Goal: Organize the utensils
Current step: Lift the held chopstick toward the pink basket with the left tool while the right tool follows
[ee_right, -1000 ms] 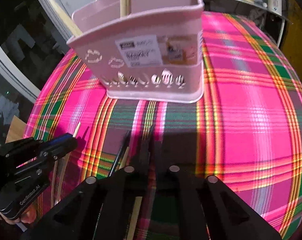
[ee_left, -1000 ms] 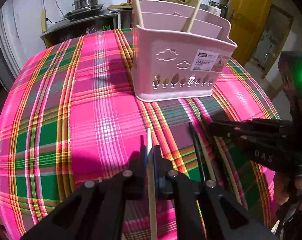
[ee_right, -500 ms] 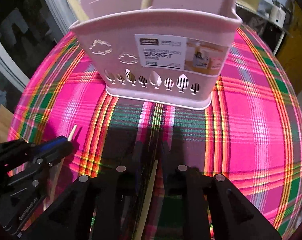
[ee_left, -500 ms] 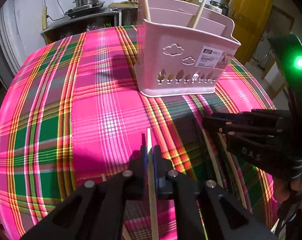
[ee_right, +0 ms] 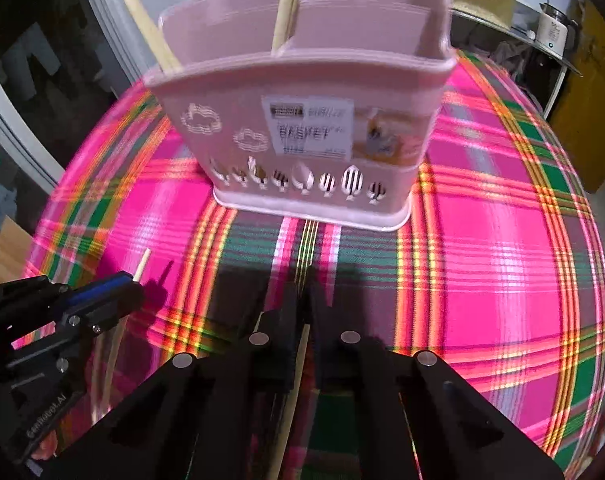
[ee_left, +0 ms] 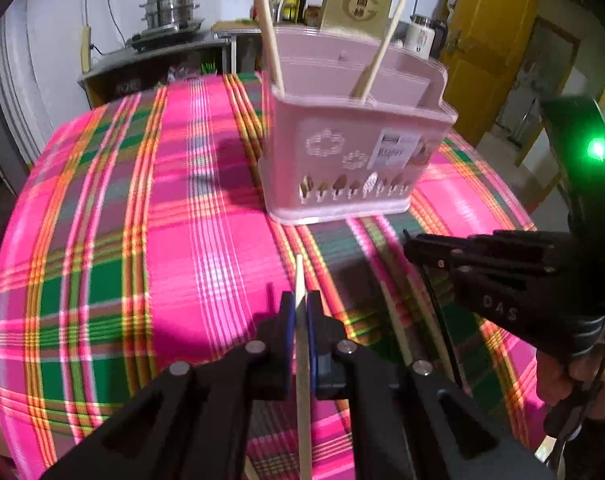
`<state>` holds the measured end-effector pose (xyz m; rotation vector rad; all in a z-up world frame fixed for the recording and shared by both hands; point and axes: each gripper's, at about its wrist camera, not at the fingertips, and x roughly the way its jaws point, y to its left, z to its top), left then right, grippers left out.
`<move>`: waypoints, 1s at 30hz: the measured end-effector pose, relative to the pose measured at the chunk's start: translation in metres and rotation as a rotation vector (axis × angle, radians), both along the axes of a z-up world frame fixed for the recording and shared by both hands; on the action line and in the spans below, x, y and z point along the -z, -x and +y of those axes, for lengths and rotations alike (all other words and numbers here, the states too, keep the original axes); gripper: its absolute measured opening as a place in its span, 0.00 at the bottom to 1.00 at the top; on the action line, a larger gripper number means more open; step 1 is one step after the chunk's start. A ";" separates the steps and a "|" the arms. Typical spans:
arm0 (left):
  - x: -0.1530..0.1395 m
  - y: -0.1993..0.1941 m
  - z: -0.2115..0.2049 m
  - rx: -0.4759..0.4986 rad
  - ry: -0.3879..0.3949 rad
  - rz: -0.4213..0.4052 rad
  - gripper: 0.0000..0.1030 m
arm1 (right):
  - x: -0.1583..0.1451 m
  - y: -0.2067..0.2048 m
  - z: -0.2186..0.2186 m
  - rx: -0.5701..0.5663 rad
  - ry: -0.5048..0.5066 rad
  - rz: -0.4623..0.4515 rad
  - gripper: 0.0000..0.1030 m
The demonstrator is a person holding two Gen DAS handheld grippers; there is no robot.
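Observation:
A pink utensil basket (ee_left: 354, 152) (ee_right: 310, 128) stands on the plaid tablecloth (ee_left: 174, 240), with wooden chopsticks (ee_left: 268, 40) leaning in its compartments. In front of it my left gripper (ee_left: 300, 312) is shut on a pale wooden chopstick (ee_left: 302, 380); in the right wrist view the left gripper (ee_right: 136, 284) shows its blue pads and the stick's tip. My right gripper (ee_right: 304, 296) is closing its jaws, with another pale chopstick (ee_right: 294, 380) pinched between them. In the left wrist view the right gripper (ee_left: 408, 240) hovers low over the cloth, to the right of my left one.
A pale chopstick (ee_left: 394, 324) and a dark one (ee_left: 438, 320) show under the right gripper. Another pale stick (ee_right: 110, 360) lies beneath the left gripper. A counter with a steel pot (ee_left: 170, 8), bottles and a yellow door (ee_left: 490, 56) stand behind the round table.
The right gripper's jaws, apart over the chopsticks half a second ago, have come together on the pale one. The left gripper keeps its hold on its chopstick.

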<state>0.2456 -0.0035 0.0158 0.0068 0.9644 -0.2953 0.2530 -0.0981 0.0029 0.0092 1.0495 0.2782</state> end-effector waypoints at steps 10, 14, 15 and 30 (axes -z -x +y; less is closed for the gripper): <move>-0.062 0.018 0.007 0.000 0.041 -0.131 0.06 | -0.073 0.032 -0.020 -0.020 -0.104 -0.181 0.05; -0.080 0.023 0.007 0.004 0.047 -0.170 0.06 | -0.102 0.049 -0.027 -0.025 -0.126 -0.255 0.04; -0.084 0.025 0.007 0.005 0.049 -0.180 0.06 | -0.108 0.052 -0.027 -0.026 -0.128 -0.271 0.04; -0.110 0.039 0.003 0.032 0.050 -0.240 0.06 | -0.151 0.090 -0.036 -0.043 -0.135 -0.435 0.04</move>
